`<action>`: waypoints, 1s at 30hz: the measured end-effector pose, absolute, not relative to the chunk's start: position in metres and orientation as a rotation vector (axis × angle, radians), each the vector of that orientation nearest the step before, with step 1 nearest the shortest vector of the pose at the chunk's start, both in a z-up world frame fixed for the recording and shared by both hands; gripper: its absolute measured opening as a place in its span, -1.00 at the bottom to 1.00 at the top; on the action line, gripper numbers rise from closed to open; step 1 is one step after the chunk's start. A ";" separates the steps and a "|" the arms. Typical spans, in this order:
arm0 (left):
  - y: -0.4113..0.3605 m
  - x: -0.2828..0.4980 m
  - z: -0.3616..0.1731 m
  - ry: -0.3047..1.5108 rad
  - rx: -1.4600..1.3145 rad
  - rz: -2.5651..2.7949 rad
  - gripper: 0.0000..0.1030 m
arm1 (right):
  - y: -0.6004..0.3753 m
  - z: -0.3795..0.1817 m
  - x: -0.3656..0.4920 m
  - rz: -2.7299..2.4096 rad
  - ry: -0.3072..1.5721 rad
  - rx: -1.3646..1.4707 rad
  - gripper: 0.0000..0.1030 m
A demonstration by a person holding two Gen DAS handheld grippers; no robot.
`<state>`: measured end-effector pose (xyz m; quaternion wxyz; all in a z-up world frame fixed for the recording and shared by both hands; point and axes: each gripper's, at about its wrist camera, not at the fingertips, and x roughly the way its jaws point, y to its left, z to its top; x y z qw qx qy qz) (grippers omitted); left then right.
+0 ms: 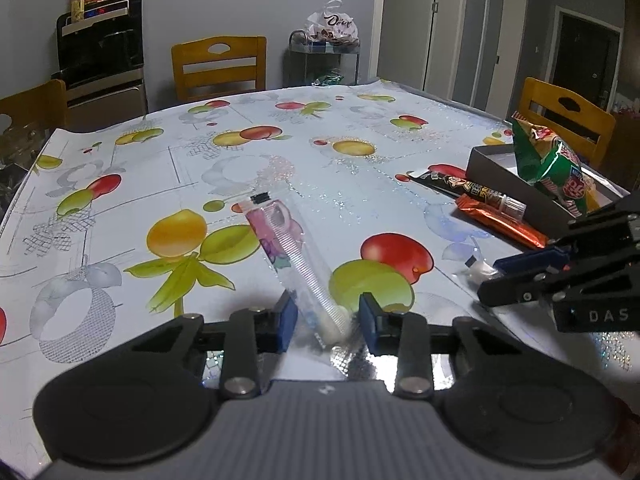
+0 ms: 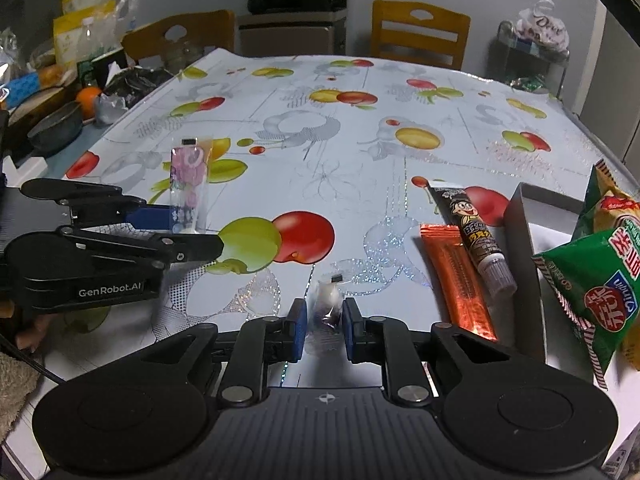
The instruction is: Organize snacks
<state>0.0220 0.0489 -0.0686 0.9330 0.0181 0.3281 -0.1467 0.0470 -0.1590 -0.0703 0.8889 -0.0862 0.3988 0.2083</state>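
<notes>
A long clear packet with pink print (image 1: 280, 240) lies on the fruit-print tablecloth. Its near end, with a white sweet in it, sits between the blue pads of my left gripper (image 1: 329, 320), which is shut on it. The right wrist view shows the same grip (image 2: 196, 232) on the packet (image 2: 188, 176). My right gripper (image 2: 325, 320) stands slightly open around a small clear packet with a white sweet (image 2: 326, 300) resting on the table; its pads sit just off it. A dark box (image 2: 520, 240) at the right holds a green snack bag (image 2: 592, 280).
An orange bar (image 2: 456, 276) and a black tube snack (image 2: 472, 232) lie beside the box's left wall. Wooden chairs (image 1: 219, 66) stand at the far edge and at the right. A pan and an orange (image 2: 88, 96) sit off the table's left side.
</notes>
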 end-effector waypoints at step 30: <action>0.061 0.026 -0.065 0.635 -0.052 -0.215 -0.78 | -0.168 -0.054 0.015 0.495 0.685 -0.189 -0.70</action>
